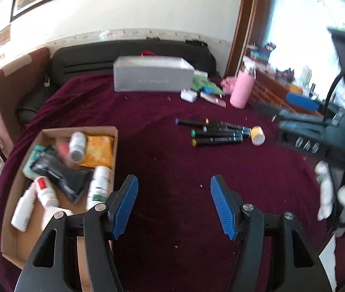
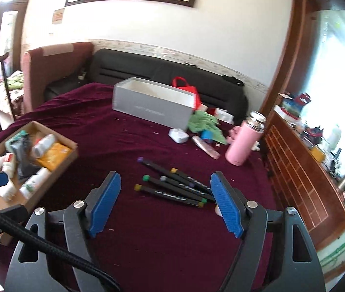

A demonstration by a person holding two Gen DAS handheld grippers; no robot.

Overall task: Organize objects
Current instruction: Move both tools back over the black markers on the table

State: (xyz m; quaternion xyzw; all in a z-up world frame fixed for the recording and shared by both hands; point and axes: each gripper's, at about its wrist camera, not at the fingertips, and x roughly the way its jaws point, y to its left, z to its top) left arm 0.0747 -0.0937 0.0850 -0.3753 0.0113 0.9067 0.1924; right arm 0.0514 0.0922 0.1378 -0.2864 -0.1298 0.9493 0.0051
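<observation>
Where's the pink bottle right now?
The pink bottle stands upright at the cloth's far right, beyond the markers, right of the green cloth.

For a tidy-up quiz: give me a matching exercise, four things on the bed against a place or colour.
1. thermos
2. markers
3. yellow packet
4. grey box

a. inside the cardboard tray
b. pink, standing upright
c. open-topped, at the far end of the cloth
d. lying loose in a cluster on the maroon cloth

Pairs: 1-b, 2-d, 3-a, 4-c
</observation>
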